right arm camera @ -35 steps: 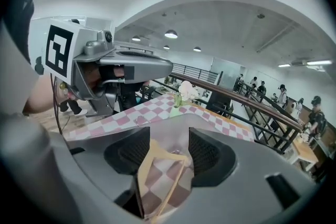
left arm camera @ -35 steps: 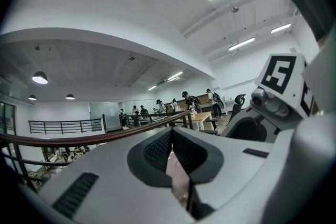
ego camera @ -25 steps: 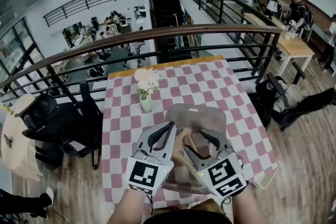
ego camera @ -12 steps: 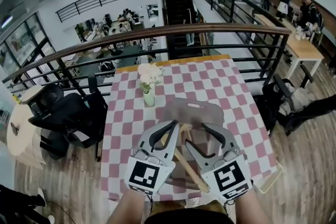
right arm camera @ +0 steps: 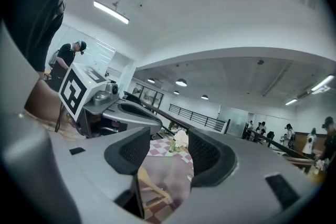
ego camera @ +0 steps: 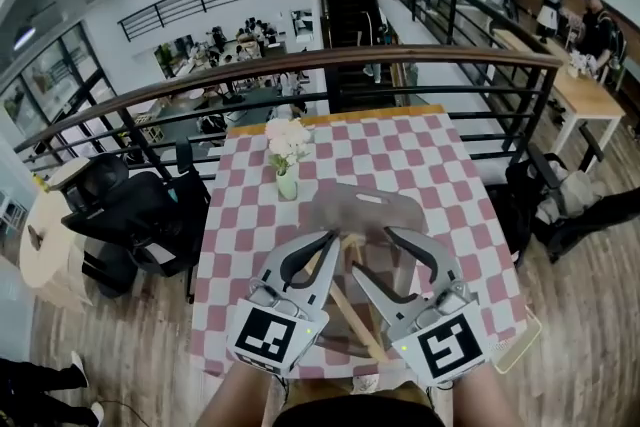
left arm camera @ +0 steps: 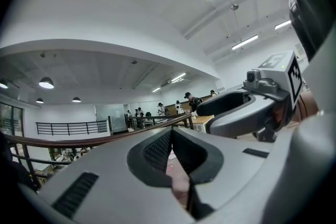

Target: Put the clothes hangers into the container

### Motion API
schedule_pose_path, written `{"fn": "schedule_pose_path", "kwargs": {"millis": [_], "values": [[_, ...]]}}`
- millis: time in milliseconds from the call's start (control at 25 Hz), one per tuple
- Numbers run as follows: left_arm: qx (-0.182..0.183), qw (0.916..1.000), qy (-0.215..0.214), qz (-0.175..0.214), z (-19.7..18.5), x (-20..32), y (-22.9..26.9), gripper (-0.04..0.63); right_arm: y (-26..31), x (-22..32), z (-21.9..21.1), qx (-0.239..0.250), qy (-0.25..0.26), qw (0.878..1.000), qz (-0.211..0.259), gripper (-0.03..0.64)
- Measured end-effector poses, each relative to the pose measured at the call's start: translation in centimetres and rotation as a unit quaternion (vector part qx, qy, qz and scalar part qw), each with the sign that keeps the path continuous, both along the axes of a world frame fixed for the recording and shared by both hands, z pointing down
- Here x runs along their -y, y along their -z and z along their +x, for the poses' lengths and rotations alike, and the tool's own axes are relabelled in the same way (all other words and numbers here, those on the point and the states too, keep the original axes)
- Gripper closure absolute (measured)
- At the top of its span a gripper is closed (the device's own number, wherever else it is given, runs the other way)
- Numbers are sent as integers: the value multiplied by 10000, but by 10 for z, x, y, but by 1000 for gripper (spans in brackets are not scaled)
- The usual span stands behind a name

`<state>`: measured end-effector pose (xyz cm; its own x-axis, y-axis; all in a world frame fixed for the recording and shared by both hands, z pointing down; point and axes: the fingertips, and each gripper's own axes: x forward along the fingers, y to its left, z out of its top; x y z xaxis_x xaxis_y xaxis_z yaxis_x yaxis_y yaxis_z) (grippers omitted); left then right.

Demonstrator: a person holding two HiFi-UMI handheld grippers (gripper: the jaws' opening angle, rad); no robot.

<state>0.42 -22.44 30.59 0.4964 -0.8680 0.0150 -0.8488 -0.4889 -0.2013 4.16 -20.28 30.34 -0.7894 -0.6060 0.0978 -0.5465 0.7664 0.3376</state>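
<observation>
A grey see-through container (ego camera: 367,206) with a handle slot lies on the pink-and-white checked table (ego camera: 420,160). A wooden clothes hanger (ego camera: 352,307) slants across the container's near end toward me; in the right gripper view the hanger (right arm camera: 153,185) shows below the jaws against the container (right arm camera: 173,168). My left gripper (ego camera: 322,255) hovers above the container's left near side, its pads (left arm camera: 157,150) meeting at the tips with nothing between them. My right gripper (ego camera: 372,255) hovers at the right, jaws apart and holding nothing, its pads (right arm camera: 205,152) framing the table.
A small vase of pale flowers (ego camera: 286,155) stands on the table behind the container. A railing (ego camera: 300,75) runs beyond the far table edge. A dark office chair (ego camera: 140,215) stands left of the table, with bags on the floor (ego camera: 590,205) at the right.
The head view has shifted a little, so the table sits slightly higher and further right. Both grippers stay side by side above the container's near end; their jaws look the same.
</observation>
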Motion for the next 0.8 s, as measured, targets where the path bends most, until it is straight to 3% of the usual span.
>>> {"fn": "schedule_pose_path", "kwargs": {"millis": [360, 800], "values": [[-264, 9995, -136, 135, 8, -10, 15, 586, 12, -7, 8, 291, 178, 9992, 227, 393], [-311, 9979, -473, 316, 23, -24, 18, 586, 15, 5, 21, 737, -207, 9969, 193, 505]]}}
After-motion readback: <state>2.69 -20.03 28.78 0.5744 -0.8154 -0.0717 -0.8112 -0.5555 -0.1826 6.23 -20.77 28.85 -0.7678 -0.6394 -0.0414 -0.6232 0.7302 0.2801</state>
